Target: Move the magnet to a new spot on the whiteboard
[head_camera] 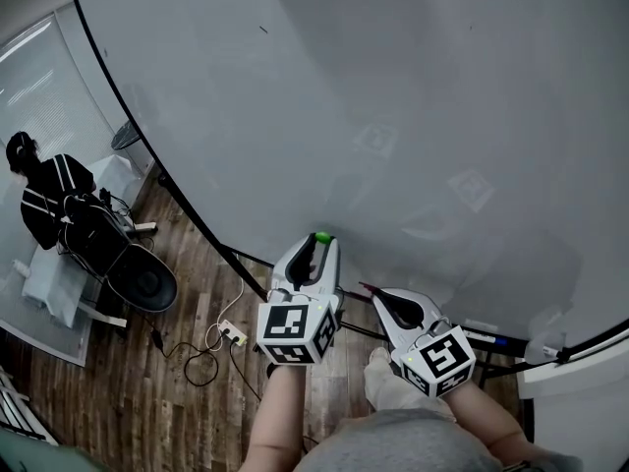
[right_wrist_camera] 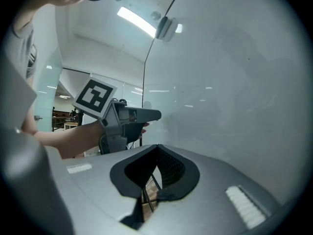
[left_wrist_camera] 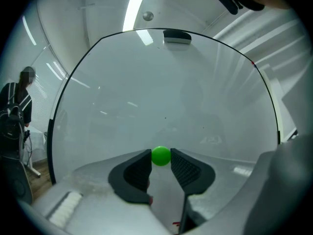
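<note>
Whiteboard (head_camera: 393, 116): left hand-held gripper (left_wrist_camera: 161, 157) clamps green magnet (left_wrist_camera: 161, 155).

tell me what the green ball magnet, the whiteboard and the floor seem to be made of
Small round green magnet: probably smooth moulded plastic, by its even bright colour; any metal inside is hidden.
Large white whiteboard: glossy coated panel, mirroring lights, in a thin dark frame.
Brown plank floor: wood or wood-look laminate, by grain and seams.
</note>
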`<state>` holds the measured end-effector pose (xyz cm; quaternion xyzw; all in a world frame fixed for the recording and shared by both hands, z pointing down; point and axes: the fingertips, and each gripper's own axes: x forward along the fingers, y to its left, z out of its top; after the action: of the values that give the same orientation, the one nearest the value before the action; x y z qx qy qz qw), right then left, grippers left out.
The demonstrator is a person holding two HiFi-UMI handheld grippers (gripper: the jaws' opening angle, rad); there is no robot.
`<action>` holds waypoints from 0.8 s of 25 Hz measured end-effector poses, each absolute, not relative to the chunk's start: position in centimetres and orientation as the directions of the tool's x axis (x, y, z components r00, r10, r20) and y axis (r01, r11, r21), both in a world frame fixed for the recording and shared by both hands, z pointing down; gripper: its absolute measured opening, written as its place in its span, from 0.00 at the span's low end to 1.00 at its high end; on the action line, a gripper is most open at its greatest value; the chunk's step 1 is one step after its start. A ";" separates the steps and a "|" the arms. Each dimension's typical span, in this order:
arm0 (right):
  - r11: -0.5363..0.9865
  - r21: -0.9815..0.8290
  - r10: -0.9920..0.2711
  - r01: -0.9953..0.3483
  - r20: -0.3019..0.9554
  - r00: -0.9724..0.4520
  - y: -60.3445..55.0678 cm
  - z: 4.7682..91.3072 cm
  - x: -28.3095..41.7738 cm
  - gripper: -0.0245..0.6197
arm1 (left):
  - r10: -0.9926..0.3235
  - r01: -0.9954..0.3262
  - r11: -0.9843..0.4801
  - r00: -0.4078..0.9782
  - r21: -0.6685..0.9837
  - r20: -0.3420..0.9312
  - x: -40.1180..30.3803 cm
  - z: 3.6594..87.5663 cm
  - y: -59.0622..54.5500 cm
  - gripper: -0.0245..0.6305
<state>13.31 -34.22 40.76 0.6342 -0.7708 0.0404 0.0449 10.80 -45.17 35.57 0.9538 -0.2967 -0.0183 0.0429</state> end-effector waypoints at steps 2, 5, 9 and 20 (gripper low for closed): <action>0.192 -0.006 -0.975 -0.981 0.117 -0.191 -34.1 40.6 13.1 0.04 | -0.576 -0.573 -0.814 0.817 0.098 -0.006 10.1 35.6 -44.9 0.24; 0.191 -0.009 -0.975 -0.982 0.111 -0.191 -33.7 40.4 12.7 0.04 | -0.586 -0.583 -0.806 0.810 0.099 -0.003 9.1 35.6 -44.2 0.24; 0.194 -0.007 -0.976 -0.981 0.101 -0.193 -33.1 40.0 11.9 0.04 | -0.599 -0.596 -0.797 0.801 0.095 0.000 7.6 35.7 -43.1 0.24; 0.235 -0.004 -0.969 -0.972 0.077 -0.234 -31.1 39.5 8.8 0.04 | -0.669 -0.667 -0.739 0.743 0.095 0.004 1.8 36.5 -39.8 0.24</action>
<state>8.79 -31.09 39.46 0.6181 -0.7851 0.0254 0.0292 1.79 -39.84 36.46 0.9324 -0.3582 -0.0152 0.0449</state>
